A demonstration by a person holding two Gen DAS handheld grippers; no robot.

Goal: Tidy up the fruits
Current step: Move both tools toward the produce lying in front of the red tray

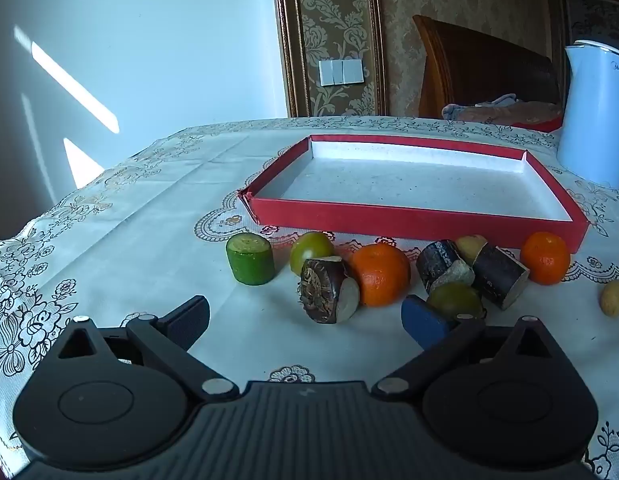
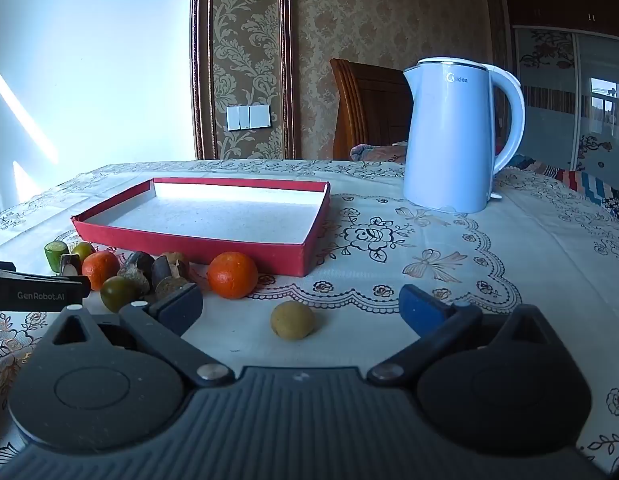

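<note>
A shallow red tray [image 1: 413,220] with a white floor lies empty on the tablecloth; it also shows in the right wrist view [image 2: 189,246]. Fruit pieces lie in a row before it: a green cut piece [image 1: 250,259], a green round fruit [image 1: 311,249], a dark sugarcane chunk [image 1: 327,291], an orange [image 1: 381,274], more dark chunks [image 1: 499,280], a second orange [image 1: 545,258] and a small yellow-brown fruit [image 1: 614,298]. My left gripper [image 1: 305,318] is open just before the chunk. My right gripper [image 2: 301,306] is open around the yellow-brown fruit [image 2: 292,319], not touching it.
A pale blue electric kettle [image 2: 453,136] stands at the back right of the table. A wooden chair [image 2: 369,108] stands behind the table. The left gripper's body [image 2: 37,292] shows at the left edge of the right wrist view. The table's left edge drops off.
</note>
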